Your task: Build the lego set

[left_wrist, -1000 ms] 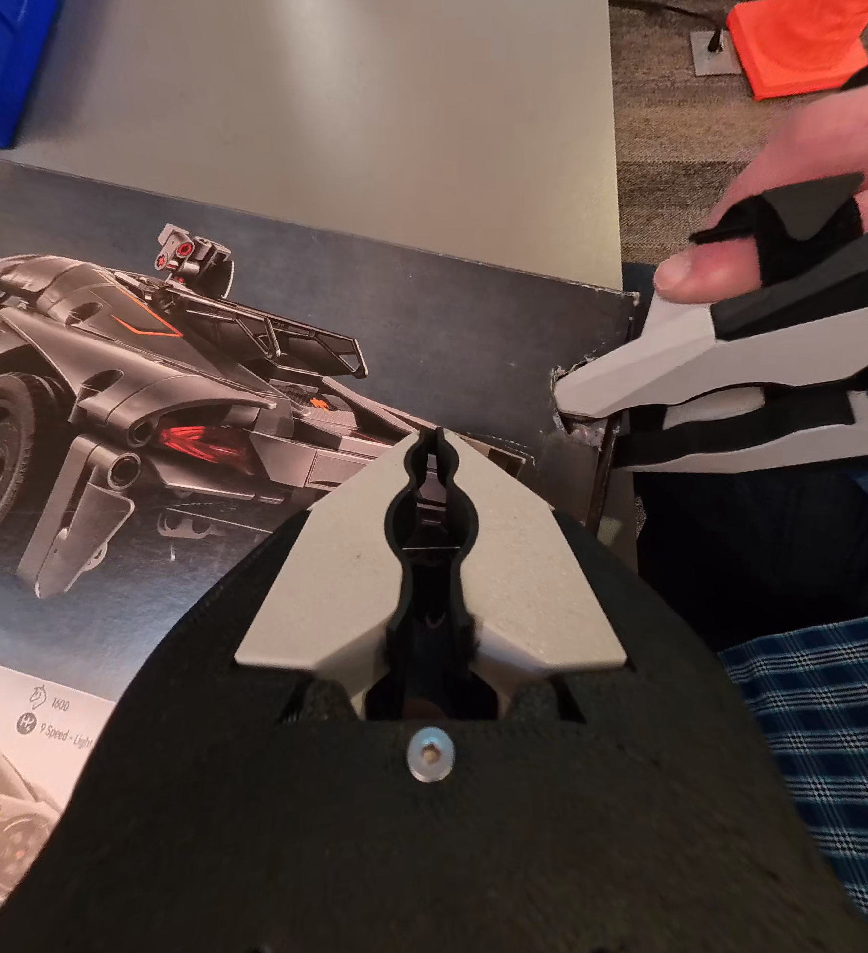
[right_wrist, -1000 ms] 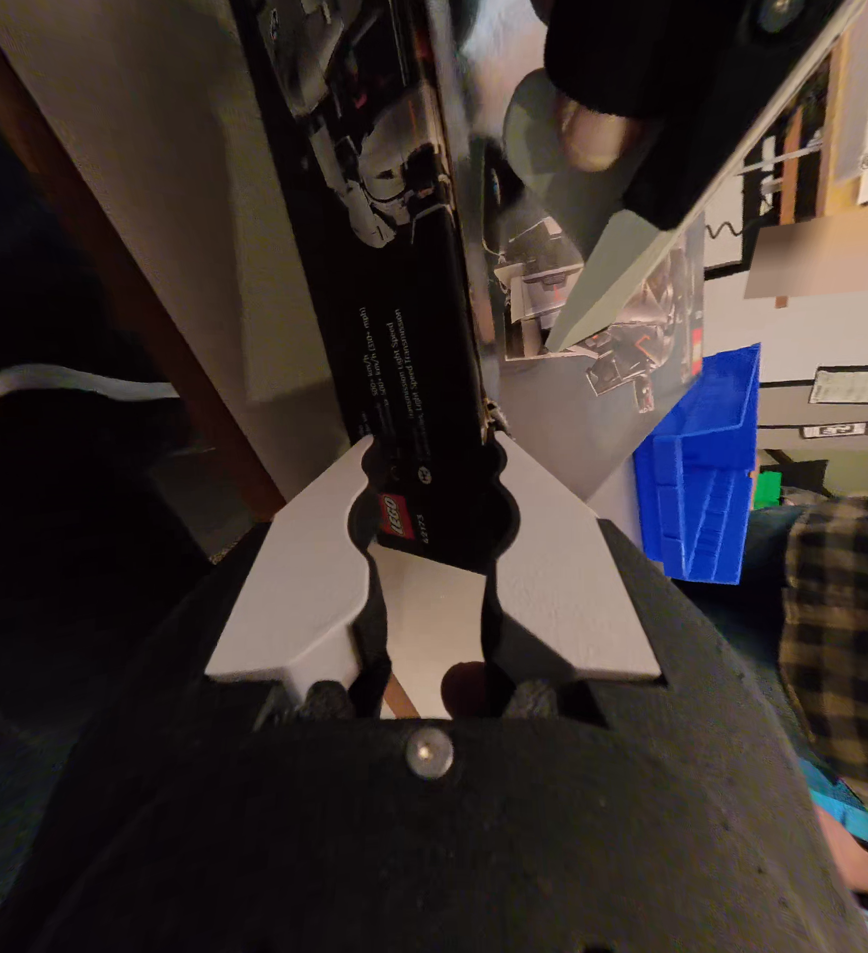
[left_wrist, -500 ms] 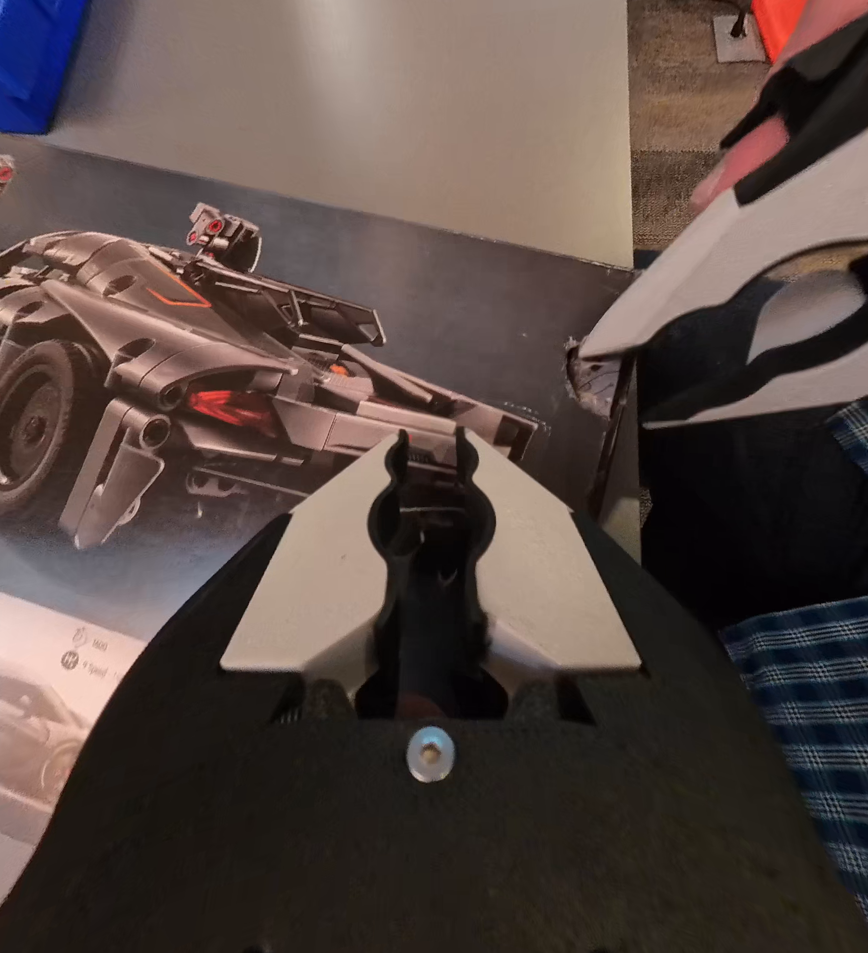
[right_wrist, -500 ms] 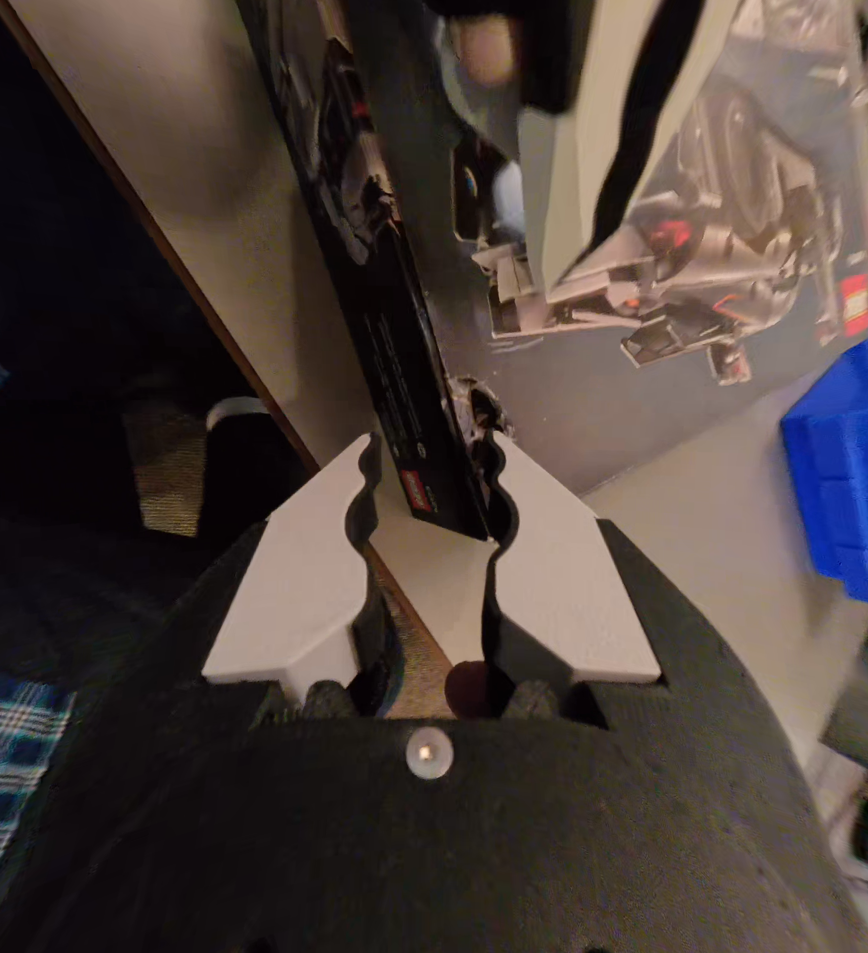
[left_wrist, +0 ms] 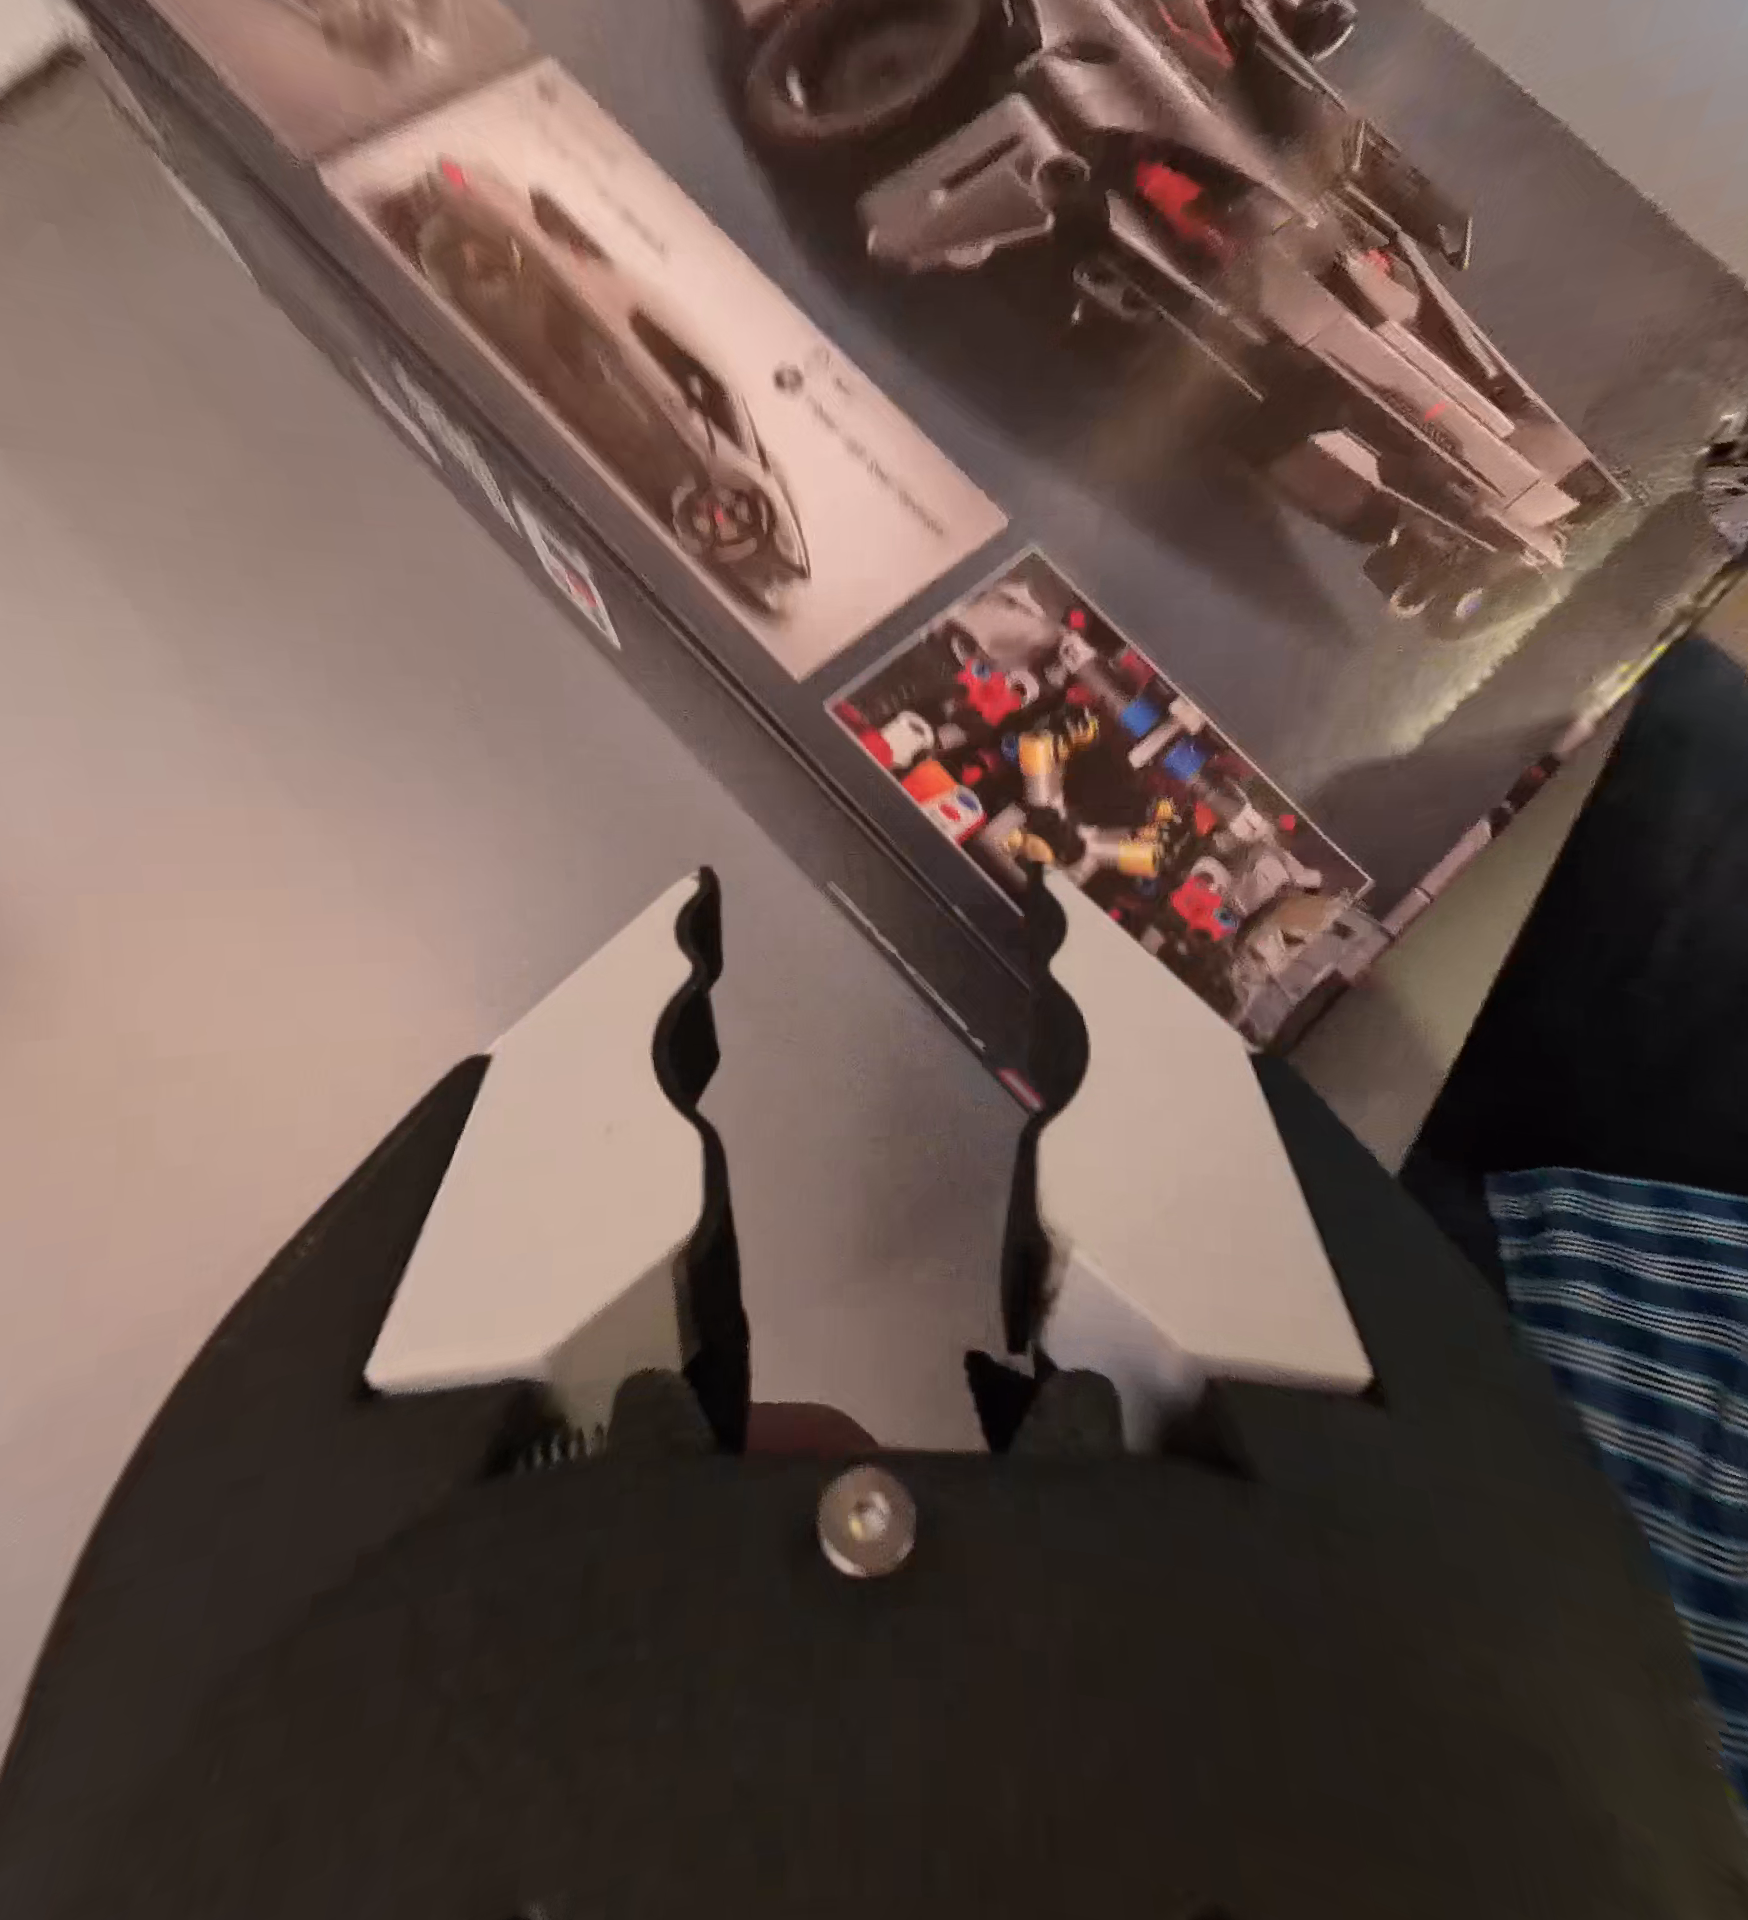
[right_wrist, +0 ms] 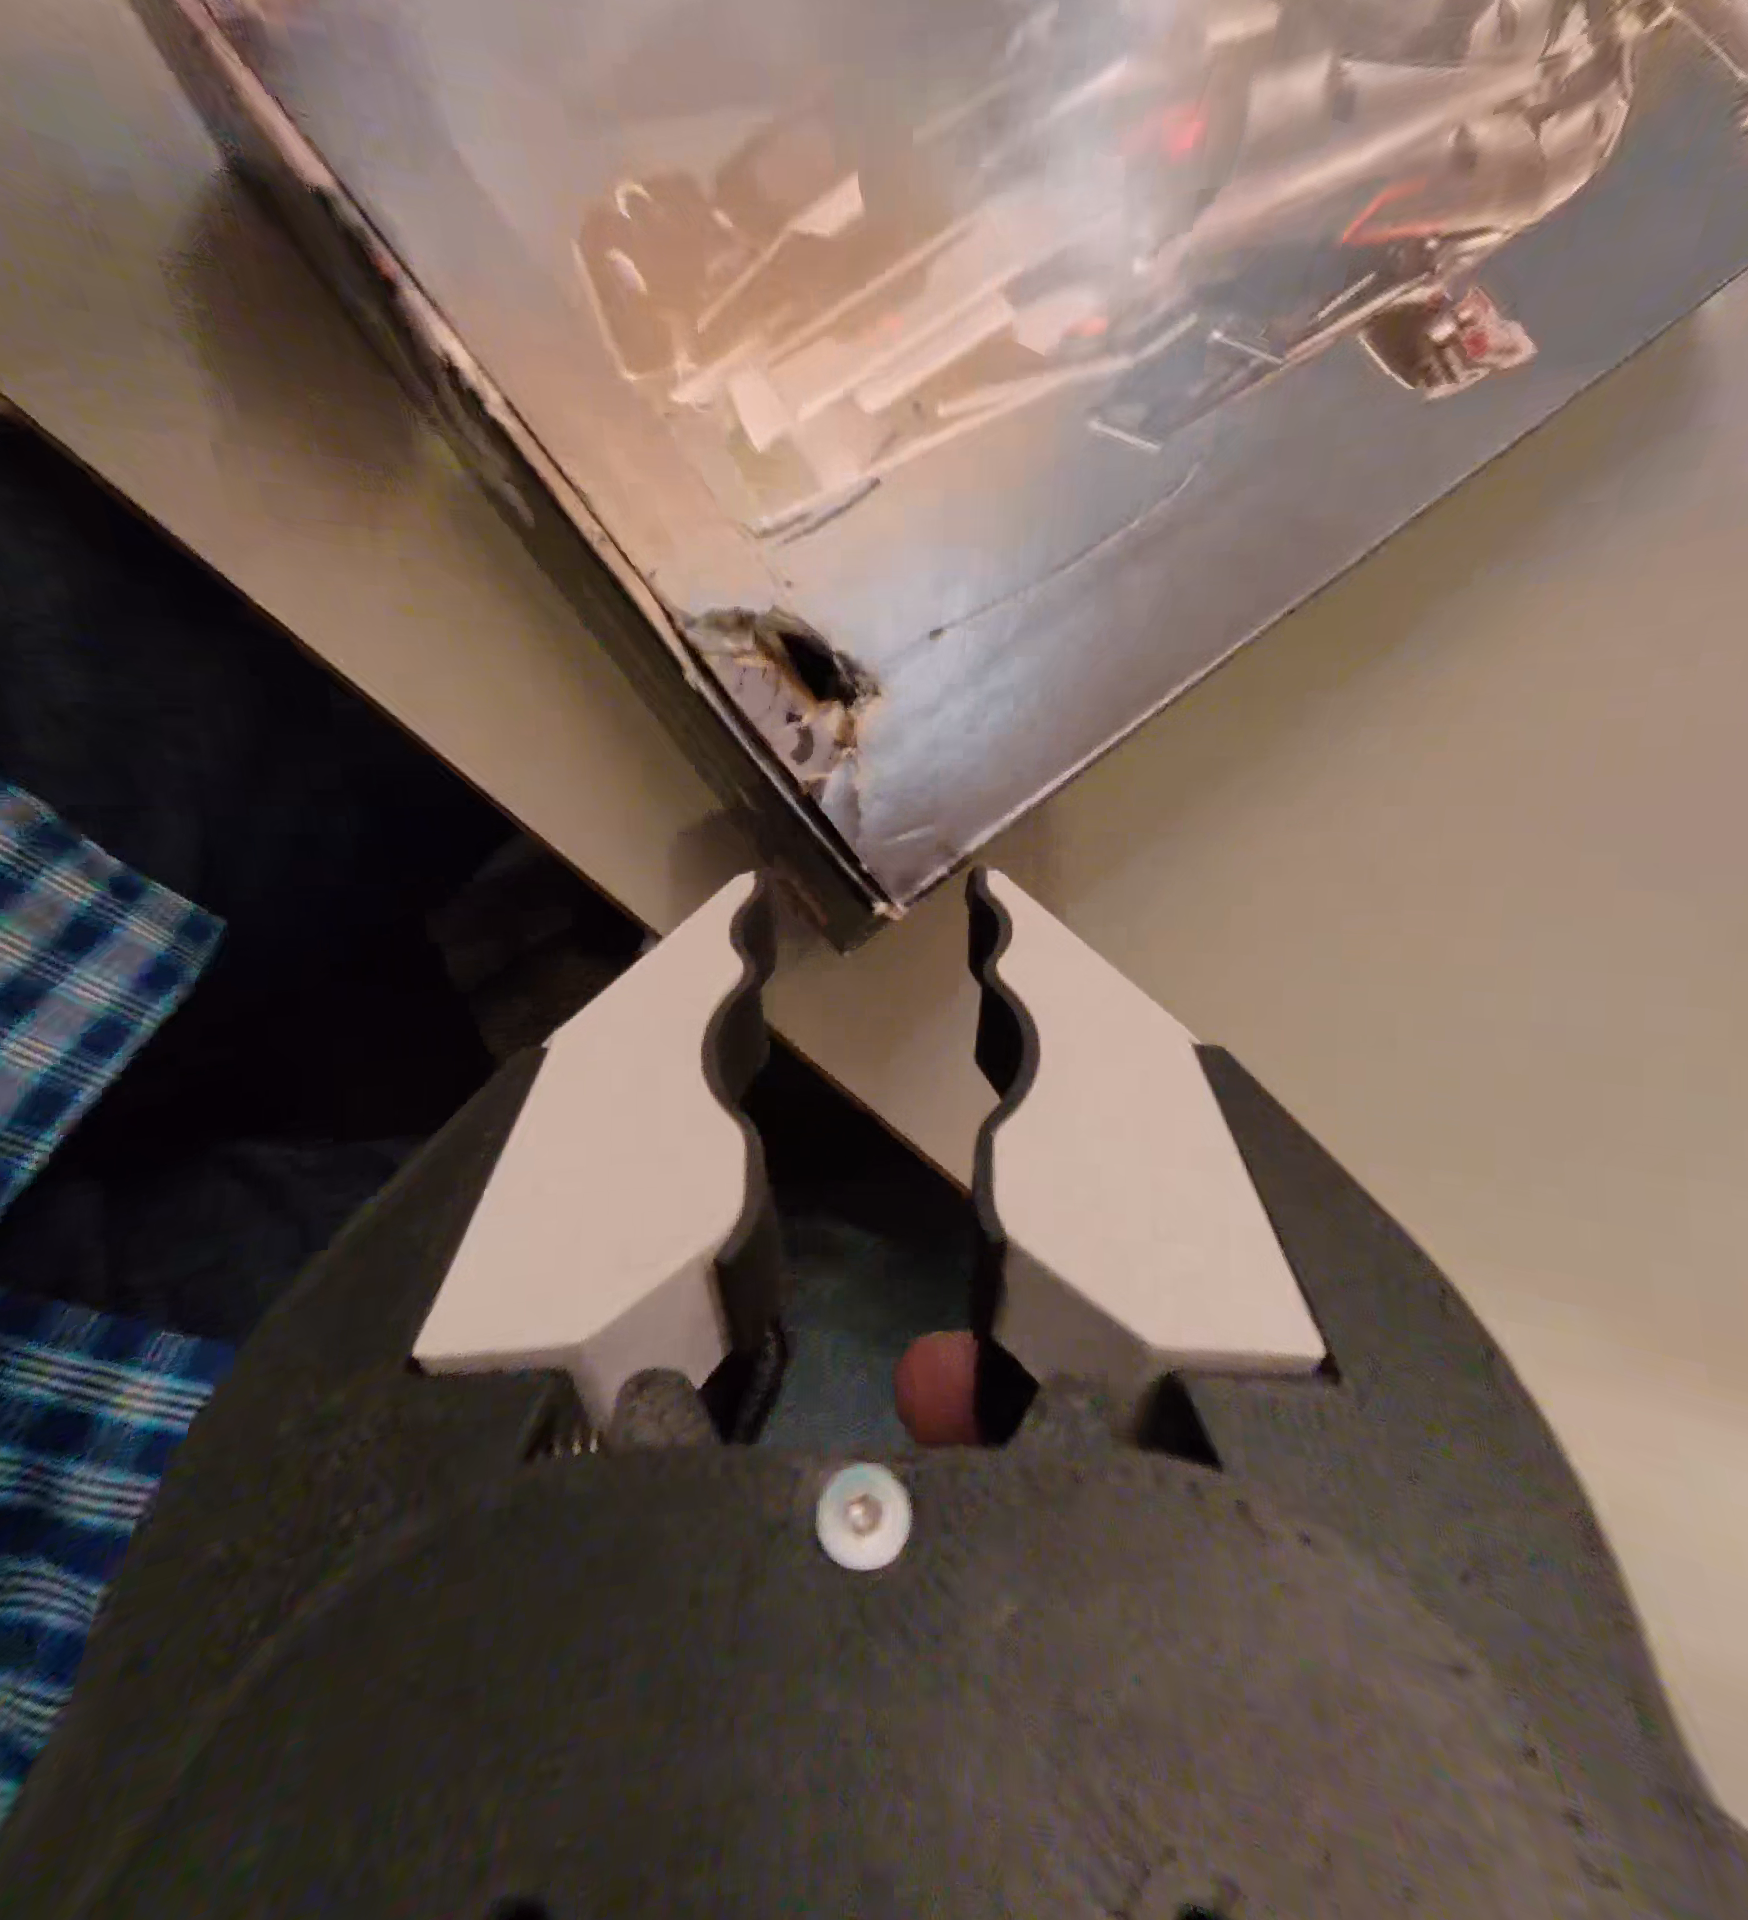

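Note:
The lego box [left_wrist: 1109,343], dark with a car picture, lies flat on the beige table [left_wrist: 226,831]. My left gripper [left_wrist: 875,894] is open and empty, over the table, with its right fingertip [left_wrist: 1057,935] against the box's long side near a corner. In the right wrist view the box [right_wrist: 953,364] has a torn hole [right_wrist: 813,665] near its nearest corner. My right gripper [right_wrist: 868,896] is open, with that corner just at the gap between its tips, not clamped.
The table's front edge [right_wrist: 496,800] runs diagonally close to the box corner, with dark space below it. A person's blue plaid shirt [right_wrist: 28,935] is at the left there and also shows in the left wrist view [left_wrist: 1680,1403]. The tips of one gripper are about 25 cm away from the tips of the other.
My left gripper has opened and swung to the box's long side. My right gripper has come off the box's side panel and now sits at the torn corner.

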The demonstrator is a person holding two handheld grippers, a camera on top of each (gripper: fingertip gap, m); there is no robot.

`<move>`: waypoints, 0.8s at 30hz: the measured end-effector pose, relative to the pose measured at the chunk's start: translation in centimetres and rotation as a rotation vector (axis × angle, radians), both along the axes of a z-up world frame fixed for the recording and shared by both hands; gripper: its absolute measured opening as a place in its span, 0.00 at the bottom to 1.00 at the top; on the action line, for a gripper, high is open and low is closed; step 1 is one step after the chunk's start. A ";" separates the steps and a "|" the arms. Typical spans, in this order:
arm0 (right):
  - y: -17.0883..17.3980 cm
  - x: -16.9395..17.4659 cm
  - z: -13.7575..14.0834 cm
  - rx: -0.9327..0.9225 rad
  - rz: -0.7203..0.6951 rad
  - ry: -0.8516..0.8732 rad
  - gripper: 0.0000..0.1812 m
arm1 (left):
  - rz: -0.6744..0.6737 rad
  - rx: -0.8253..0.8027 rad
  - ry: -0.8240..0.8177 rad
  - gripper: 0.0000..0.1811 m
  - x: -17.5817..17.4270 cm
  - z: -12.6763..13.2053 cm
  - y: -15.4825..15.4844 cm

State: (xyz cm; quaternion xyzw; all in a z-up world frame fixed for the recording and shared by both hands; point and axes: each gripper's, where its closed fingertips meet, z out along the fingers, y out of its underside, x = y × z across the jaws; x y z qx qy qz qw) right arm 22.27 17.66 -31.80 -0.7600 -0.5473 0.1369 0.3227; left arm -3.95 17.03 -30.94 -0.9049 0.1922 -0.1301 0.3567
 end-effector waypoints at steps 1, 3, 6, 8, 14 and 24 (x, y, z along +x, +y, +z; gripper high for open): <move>0.1 -0.3 0.1 -0.006 -0.005 0.039 0.19 | 0.002 -0.005 -0.050 0.28 0.5 -0.2 -0.5; 0.6 -0.2 -0.4 -0.012 0.001 0.035 0.18 | -0.014 -0.031 -0.159 0.23 2.1 -0.4 -1.3; 0.9 -0.4 -0.5 -0.050 0.022 0.029 0.19 | 0.005 -0.005 -0.163 0.23 2.8 -0.5 -1.4; 1.5 -0.2 -0.6 -0.028 0.039 0.020 0.19 | 0.018 -0.007 -0.185 0.23 3.1 -0.5 -1.5; 4.4 1.2 -0.6 -0.053 0.077 0.041 0.20 | 0.015 -0.013 -0.180 0.23 5.7 -0.5 -3.1; 9.0 0.3 -0.7 -0.050 0.245 0.063 0.24 | 0.063 -0.011 -0.156 0.25 9.0 -0.4 -5.5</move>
